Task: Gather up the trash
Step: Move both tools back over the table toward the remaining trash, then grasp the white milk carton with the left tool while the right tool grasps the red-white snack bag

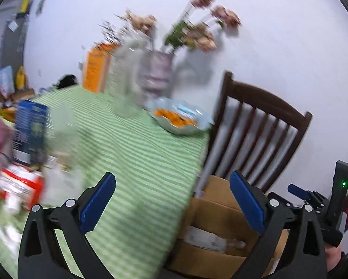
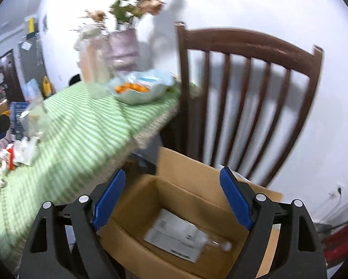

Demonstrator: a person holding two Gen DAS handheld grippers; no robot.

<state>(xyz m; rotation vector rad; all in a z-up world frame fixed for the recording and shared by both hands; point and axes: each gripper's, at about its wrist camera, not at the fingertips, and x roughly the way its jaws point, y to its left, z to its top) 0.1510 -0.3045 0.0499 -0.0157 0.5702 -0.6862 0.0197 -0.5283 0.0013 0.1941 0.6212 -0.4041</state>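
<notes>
Both my left gripper (image 1: 172, 200) and right gripper (image 2: 171, 198) are spread wide and empty, since the plastic bottle (image 2: 185, 236) already sits in the cardboard box (image 2: 164, 162) at lower center, more wrappers (image 1: 18, 186) waiting lower left.

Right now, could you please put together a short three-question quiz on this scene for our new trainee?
1. True or false: both the left gripper and the right gripper are open and hold nothing.
2. What lies in the bottom of the cardboard box? A) a plastic-wrapped item with a white printed label B) oranges C) nothing
3. Fill in: the box sits on the seat of the brown wooden ____, beside the table with the green striped cloth.

Key: 1 true; 2 A; 3 chair.
</notes>
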